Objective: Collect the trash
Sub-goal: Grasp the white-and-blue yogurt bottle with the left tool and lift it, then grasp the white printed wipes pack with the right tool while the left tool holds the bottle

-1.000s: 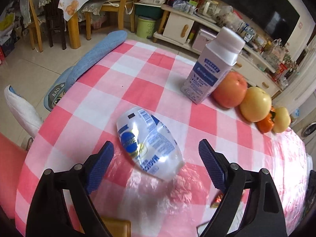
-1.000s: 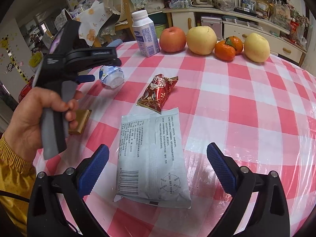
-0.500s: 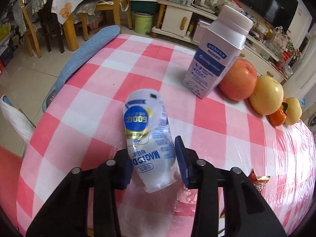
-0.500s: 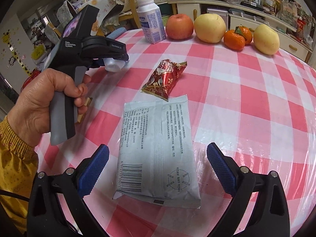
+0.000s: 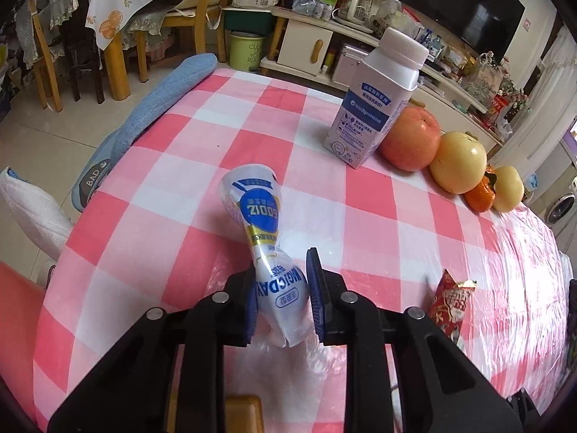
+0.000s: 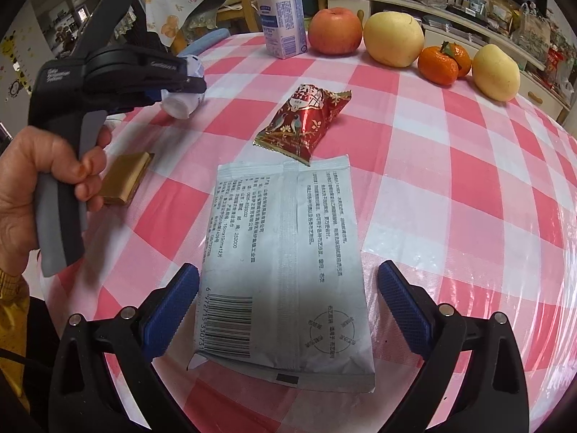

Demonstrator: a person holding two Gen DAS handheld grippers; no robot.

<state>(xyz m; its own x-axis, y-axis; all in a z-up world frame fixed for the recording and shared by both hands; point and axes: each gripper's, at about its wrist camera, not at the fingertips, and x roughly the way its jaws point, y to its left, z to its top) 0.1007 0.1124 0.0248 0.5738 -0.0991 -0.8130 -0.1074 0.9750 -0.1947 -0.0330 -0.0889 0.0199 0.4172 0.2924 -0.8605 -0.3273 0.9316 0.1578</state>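
My left gripper (image 5: 281, 296) is shut on a crumpled white and blue plastic wrapper (image 5: 263, 231) and holds it tilted above the pink checked tablecloth (image 5: 173, 187). The same gripper (image 6: 180, 86) and wrapper (image 6: 184, 103) show at the left of the right wrist view. My right gripper (image 6: 288, 310) is open, its pads either side of the near end of a flat grey packet (image 6: 288, 259). A red foil snack wrapper (image 6: 306, 119) lies just beyond the packet. A small gold wrapper (image 6: 124, 178) lies by the left hand.
A white and blue bottle (image 6: 281, 18) stands at the table's far side beside an apple (image 6: 335, 30), a yellow pear (image 6: 393, 38), a tangerine (image 6: 443, 59) and another yellow fruit (image 6: 496, 72). A blue cushion (image 5: 162, 97) hangs at the table's left edge.
My left gripper closed on the plastic wrapper and lifted it off the cloth, squeezing it narrower. My right gripper stayed open over the grey packet, shifting slightly forward.
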